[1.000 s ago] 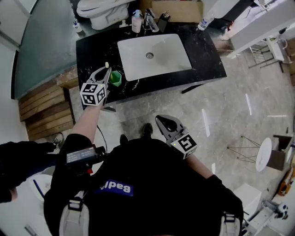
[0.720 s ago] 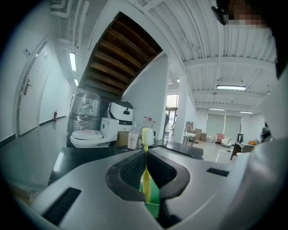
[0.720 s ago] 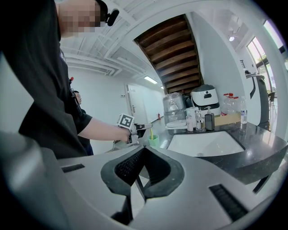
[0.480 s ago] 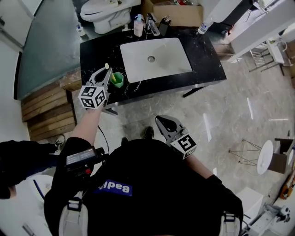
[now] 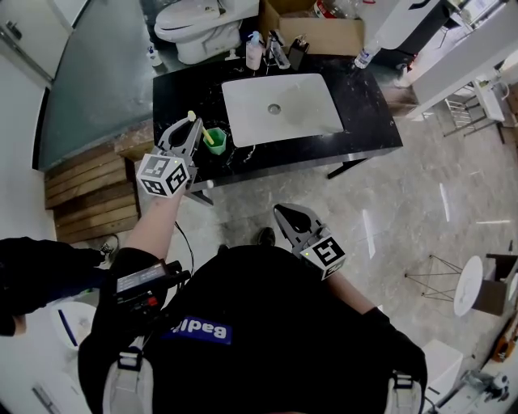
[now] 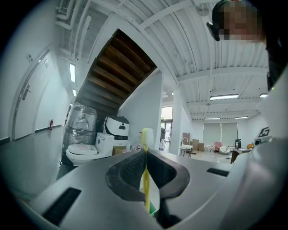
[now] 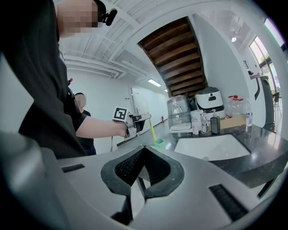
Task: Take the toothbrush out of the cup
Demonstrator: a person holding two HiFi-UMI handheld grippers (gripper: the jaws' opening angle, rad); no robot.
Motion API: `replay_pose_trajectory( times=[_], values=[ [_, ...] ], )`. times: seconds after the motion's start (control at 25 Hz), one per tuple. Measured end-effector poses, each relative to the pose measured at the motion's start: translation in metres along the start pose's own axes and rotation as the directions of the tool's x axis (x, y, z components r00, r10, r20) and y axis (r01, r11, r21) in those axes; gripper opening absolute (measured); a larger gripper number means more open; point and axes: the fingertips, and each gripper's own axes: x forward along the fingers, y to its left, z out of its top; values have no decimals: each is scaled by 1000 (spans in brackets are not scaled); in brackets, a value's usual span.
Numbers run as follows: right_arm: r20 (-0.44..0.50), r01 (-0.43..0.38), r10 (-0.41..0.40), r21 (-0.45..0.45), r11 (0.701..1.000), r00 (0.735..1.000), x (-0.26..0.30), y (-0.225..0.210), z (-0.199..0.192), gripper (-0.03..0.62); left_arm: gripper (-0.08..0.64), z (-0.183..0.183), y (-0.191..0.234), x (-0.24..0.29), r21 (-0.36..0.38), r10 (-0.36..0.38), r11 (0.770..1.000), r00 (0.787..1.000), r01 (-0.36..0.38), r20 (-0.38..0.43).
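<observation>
My left gripper (image 5: pixel 191 123) is shut on a yellow toothbrush (image 5: pixel 206 136), level above the left end of the black counter (image 5: pixel 368 109). In the left gripper view the toothbrush (image 6: pixel 146 179) stands upright between the jaws of that gripper (image 6: pixel 146 150), bristles on top. Its lower end reaches the green cup (image 5: pixel 217 141) on the counter; whether it is still inside I cannot tell. The right gripper view shows the left gripper (image 7: pixel 143 118), the slanted toothbrush (image 7: pixel 152 131) and the cup (image 7: pixel 159 143). My right gripper (image 5: pixel 285 212) hangs near my body, shut and empty.
A white sink basin (image 5: pixel 282 103) fills the counter's middle. Bottles and a tap (image 5: pixel 271 50) stand at its back edge. Behind are a toilet (image 5: pixel 194 20) and a cardboard box (image 5: pixel 324 34). Wooden pallets (image 5: pixel 89 190) lie left of the counter. Another person (image 5: pixel 36 275) stands at my left.
My left gripper has risen with the toothbrush, drawing it up out of the green cup. The right gripper has stayed where it was.
</observation>
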Motion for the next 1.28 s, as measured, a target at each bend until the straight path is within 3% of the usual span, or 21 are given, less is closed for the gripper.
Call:
replay_pose_trajectory(
  times=[0.44, 1.28],
  values=[
    [2, -37, 37, -8, 999, 999, 3, 12, 2, 12, 17, 13, -22, -41, -15, -6, 1000, 999, 6, 41],
    [-7, -101, 101, -33, 994, 995, 12, 31, 4, 12, 15, 0, -129, -97, 46, -154, 987, 988, 154, 7]
  ],
)
